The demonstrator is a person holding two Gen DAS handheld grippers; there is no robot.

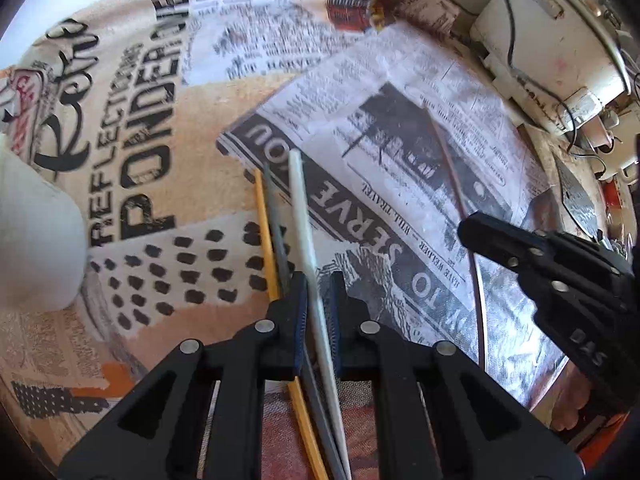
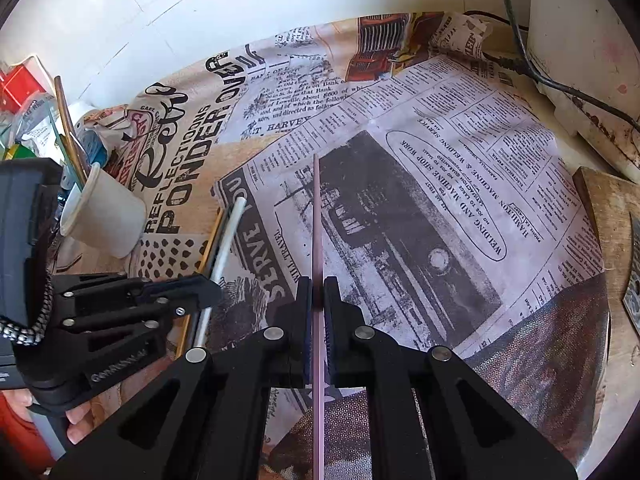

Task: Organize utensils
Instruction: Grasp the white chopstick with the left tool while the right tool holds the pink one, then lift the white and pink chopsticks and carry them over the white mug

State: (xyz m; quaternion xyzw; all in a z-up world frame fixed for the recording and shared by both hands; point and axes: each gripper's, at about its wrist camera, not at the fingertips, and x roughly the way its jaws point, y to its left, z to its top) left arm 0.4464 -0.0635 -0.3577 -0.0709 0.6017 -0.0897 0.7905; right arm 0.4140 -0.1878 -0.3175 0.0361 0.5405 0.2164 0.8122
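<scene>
My left gripper [image 1: 319, 292] stands around a white stick [image 1: 303, 216]; its jaws are close on it with a small gap on the right. A grey stick [image 1: 276, 224] and a yellow stick [image 1: 266, 232] lie beside it on the printed cloth. My right gripper [image 2: 318, 292] is shut on a thin pink stick [image 2: 316, 216] that points away along the cloth. The right gripper also shows in the left wrist view [image 1: 532, 256], the left gripper in the right wrist view [image 2: 168, 296]. A white cup [image 2: 106, 216] holding several sticks stands at the left; it also shows in the left wrist view [image 1: 36, 236].
A newspaper-print cloth [image 2: 440, 160] covers the table. A white appliance [image 1: 552, 40] with cables sits at the back right. A wooden board [image 2: 608, 208] lies at the right edge. Clutter, including a red box [image 2: 16, 84], lies behind the cup.
</scene>
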